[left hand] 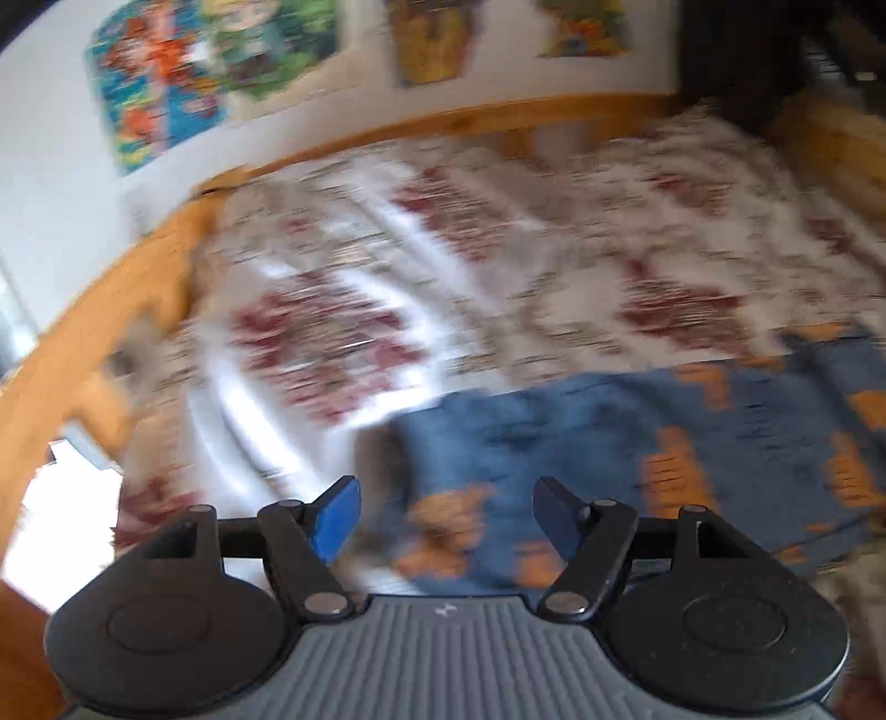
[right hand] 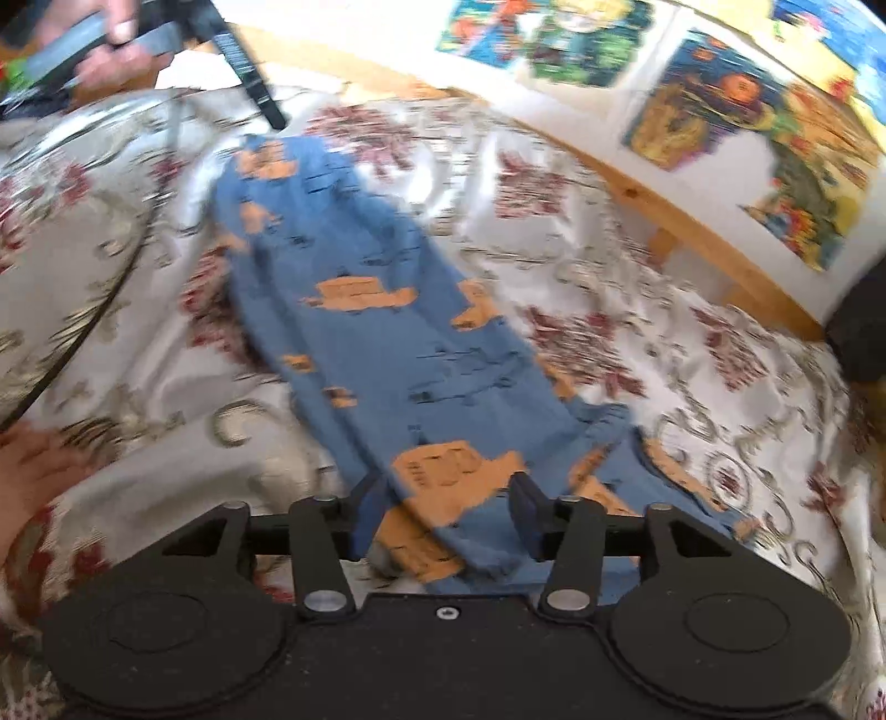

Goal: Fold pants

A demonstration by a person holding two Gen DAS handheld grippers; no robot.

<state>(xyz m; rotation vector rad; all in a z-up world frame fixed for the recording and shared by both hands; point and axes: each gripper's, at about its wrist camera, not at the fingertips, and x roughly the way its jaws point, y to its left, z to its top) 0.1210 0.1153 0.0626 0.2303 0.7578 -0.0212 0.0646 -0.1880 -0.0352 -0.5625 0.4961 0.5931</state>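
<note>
Left and right wrist views, both smeared by motion blur. The work surface is a bed covered by a white bedspread (right hand: 692, 343) printed with dark red flowers and grey scrolls. A wooden bed frame (left hand: 138, 266) curves along the spread's far edge from 9 to 1 o'clock in the left view; behind it stands a white wall carrying colourful posters (left hand: 160, 77), which appear at 1 to 3 o'clock in the right view (right hand: 736, 111).

The pants (right hand: 365, 310), blue with orange vehicle shapes, lie stretched out flat on the spread. In the right view they run from 11 o'clock down to the frame's centre; in the left view they (left hand: 637, 443) fill the area from 3 to 5 o'clock.

The left gripper (left hand: 446, 515) hovers over the near end of the pants, fingers spread wide, nothing between them. The right gripper (right hand: 446, 518) sits low at the opposite end; its fingers stand apart with pants fabric lying between them, and blur prevents telling whether they press it. In the right view, a hand (right hand: 105, 50) at 11 o'clock holds the other tool, and another hand (right hand: 27, 471) rests at 9 o'clock.
</note>
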